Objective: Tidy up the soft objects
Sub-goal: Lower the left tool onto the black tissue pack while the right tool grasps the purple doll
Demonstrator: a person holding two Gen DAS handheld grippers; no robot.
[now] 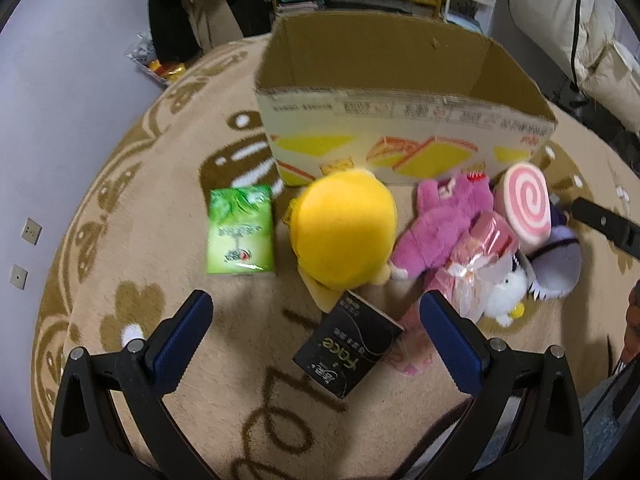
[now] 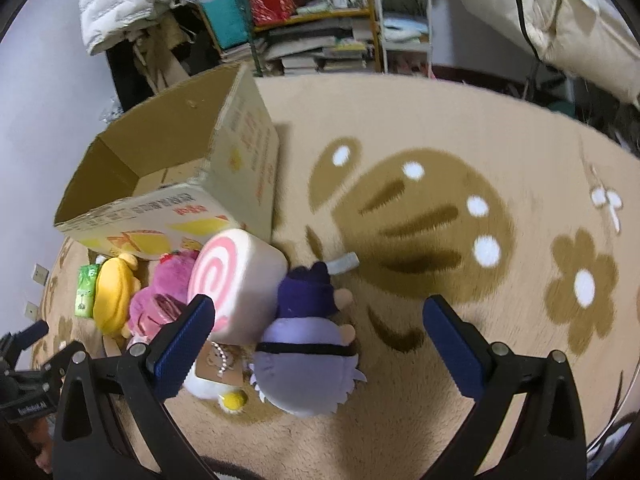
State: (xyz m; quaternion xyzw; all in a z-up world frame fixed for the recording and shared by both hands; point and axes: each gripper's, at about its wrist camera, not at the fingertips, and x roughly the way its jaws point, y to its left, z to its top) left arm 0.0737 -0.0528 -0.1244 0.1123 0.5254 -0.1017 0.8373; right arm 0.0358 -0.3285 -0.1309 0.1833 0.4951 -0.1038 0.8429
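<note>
Cardboard box is seen empty; yellow plush, pink plush and the others are left on the rug. Both grippers' fingers are held wide, nothing grasped.

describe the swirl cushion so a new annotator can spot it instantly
Start at the open cardboard box on the beige rug. The row of soft toys lies in front of it; the swirl cushion stands at the box's right corner, above the purple plush. Only it is a cream cylinder with a pink spiral face.
</note>
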